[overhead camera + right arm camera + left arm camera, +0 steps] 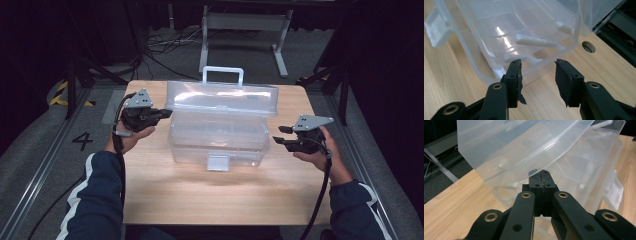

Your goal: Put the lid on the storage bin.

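My left jaws are pressed together, and from the left gripper view I can't tell for sure if the lid's edge is pinched between them or just sitting right at the tips. The left gripper (167, 113) is up against the left end of the clear plastic box (218, 142), right where the lid (222, 98) meets the body. My right jaws are apart with nothing between them; the right gripper (277, 135) hangs just off the right end of the box, close to it but not touching.

The box sits around the middle of the wooden table (200, 195), a bit toward the far side. Its lid is swung up and back, so the box is open, and the carry handle (223, 75) sticks up behind it at the far edge. The little latch (218, 162) hangs off the front wall of the box, on the side facing me.

In the right gripper view I'm looking along my pads at the box's near corner, and through the wall I can make out white plastic arms (537, 41) inside, the ones that carry the tray. Just past that corner there's a round hole (588, 46) in the tabletop. In the left gripper view the lid (519, 147) tilts up right over my closed tips (541, 176), with the box's compartments visible beyond it.
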{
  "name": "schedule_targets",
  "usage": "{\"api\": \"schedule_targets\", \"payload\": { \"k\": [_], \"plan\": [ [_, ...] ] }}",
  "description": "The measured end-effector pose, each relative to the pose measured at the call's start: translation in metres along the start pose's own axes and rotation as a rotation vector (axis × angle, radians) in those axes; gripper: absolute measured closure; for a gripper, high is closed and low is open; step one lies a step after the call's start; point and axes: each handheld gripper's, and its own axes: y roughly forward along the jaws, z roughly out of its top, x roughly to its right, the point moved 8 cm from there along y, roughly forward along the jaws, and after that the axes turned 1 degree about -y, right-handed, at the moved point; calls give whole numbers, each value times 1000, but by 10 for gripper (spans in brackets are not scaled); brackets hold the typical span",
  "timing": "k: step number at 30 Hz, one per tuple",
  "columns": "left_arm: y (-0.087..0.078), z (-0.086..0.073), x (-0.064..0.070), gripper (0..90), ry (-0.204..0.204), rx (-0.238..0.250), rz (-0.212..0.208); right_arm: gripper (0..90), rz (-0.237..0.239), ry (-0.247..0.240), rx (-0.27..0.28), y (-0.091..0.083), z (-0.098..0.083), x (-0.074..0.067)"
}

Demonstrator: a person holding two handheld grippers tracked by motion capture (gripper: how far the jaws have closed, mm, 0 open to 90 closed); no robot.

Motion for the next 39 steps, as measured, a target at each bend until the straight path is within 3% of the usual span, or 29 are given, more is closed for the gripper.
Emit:
{"api": "schedule_targets", "payload": {
  "k": [17,25,39],
  "plan": [
    [1,-23,13,900,17,-46,0,545,-35,46,-25,7,-10,5],
    [3,-30,21,900,35,-50,6,521,-4,39,-31,10,-14,-1],
    [6,-48,29,900,45,-99,-6,501,13,27,-51,14,-18,-9]
  ]
}}
